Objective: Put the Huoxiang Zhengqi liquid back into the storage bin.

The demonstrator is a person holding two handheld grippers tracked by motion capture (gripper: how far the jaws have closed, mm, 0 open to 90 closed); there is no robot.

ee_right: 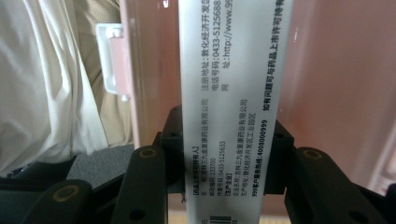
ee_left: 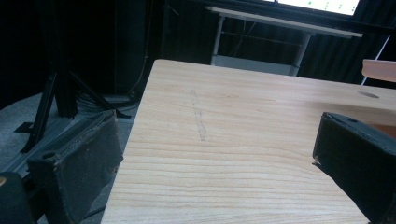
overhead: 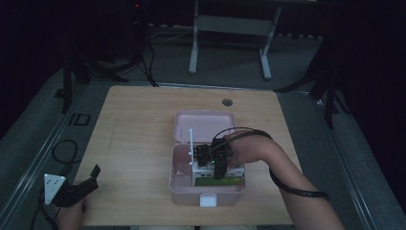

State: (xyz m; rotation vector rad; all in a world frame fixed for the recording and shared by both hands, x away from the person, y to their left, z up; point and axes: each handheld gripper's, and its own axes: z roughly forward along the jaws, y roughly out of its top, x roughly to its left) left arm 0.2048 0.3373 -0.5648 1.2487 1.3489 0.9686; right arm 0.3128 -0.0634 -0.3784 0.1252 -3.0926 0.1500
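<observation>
A pink plastic box stands open on the wooden table, its lid folded back. My right gripper reaches down into the box. In the right gripper view it is shut on a white medicine carton printed with black text, with the box's pink wall close behind. White and green packaging lies in the box beneath that gripper. My left gripper rests at the table's front left corner, open, with only bare wood between its pads.
A thin white upright piece stands at the box's left inner side. The box's white latch faces the front edge. A small round grommet sits at the back of the table. Dark stands and a desk frame lie beyond.
</observation>
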